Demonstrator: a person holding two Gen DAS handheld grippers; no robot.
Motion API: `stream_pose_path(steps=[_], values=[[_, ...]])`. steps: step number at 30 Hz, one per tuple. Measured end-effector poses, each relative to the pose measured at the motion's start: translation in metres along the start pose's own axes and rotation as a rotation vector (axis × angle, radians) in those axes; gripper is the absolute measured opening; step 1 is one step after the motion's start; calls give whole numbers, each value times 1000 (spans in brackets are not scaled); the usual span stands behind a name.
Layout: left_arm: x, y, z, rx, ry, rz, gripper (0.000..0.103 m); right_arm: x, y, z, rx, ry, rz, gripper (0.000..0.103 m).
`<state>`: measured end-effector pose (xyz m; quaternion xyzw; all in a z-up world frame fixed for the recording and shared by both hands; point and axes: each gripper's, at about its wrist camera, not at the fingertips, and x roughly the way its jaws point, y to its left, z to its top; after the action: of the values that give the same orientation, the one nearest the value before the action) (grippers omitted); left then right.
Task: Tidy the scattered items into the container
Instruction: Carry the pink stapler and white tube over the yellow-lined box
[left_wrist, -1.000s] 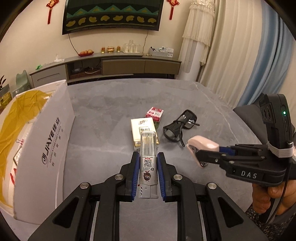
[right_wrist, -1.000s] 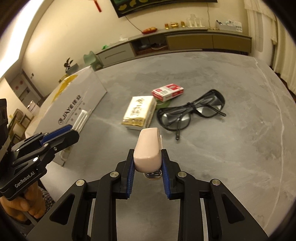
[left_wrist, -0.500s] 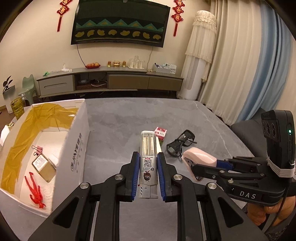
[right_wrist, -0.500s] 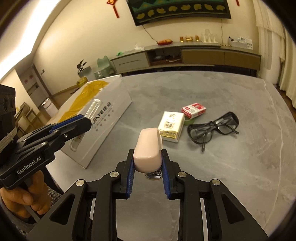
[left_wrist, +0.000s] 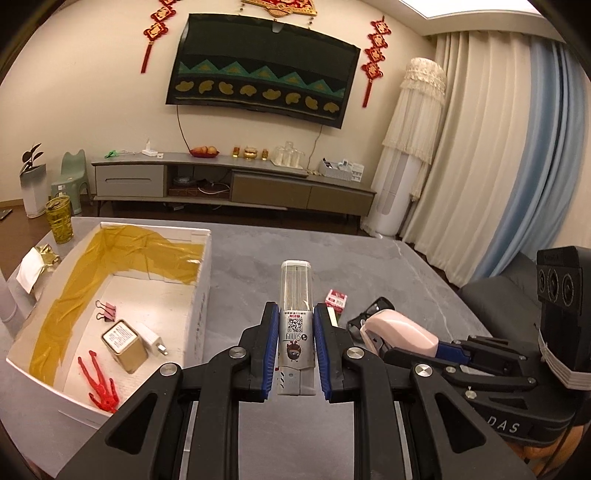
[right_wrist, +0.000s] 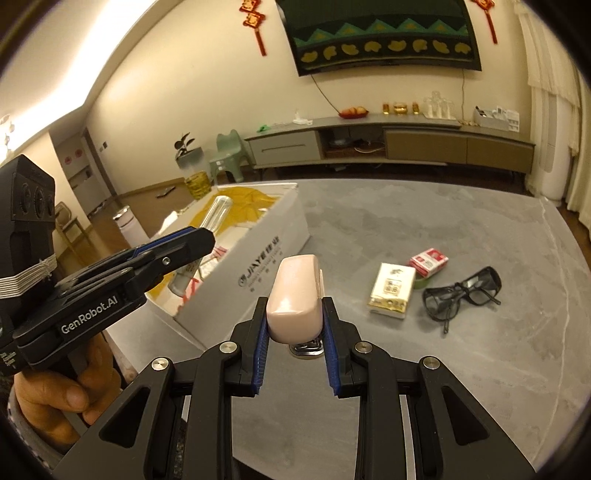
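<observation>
In the left wrist view the left gripper (left_wrist: 295, 328) clamps one clear tube (left_wrist: 296, 295) at centre frame. The right gripper (right_wrist: 295, 325) pinches one pink stapler (right_wrist: 294, 295). The white box (left_wrist: 199, 295) sits open at left, its near wall between the grippers and its floor. Inside lie four things: a clip (left_wrist: 106, 310), a tin (left_wrist: 125, 345), a plug (left_wrist: 154, 341), a red figure (left_wrist: 99, 380). At right in the right wrist view, three things lie on the grey table (right_wrist: 369, 229): a tissue pack (right_wrist: 391, 290), a red pack (right_wrist: 428, 261), glasses (right_wrist: 461, 293). Bare tabletop separates them from the box.
</observation>
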<state>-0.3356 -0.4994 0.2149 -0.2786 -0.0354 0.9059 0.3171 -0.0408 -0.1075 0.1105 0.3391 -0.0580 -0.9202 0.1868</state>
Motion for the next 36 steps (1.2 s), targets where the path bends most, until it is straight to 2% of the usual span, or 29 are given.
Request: stream_pose_path(steps=[15,24,36], values=[[-16,73,2,-124,-69,27,20,16,54,16,-35,-2,40,27],[-6,117,5,-226,-59,36,20,33,73,49,-77,4,66,27],[-17,157,42,-296,-81,35,20,63,84,86,-103,15,125,27]])
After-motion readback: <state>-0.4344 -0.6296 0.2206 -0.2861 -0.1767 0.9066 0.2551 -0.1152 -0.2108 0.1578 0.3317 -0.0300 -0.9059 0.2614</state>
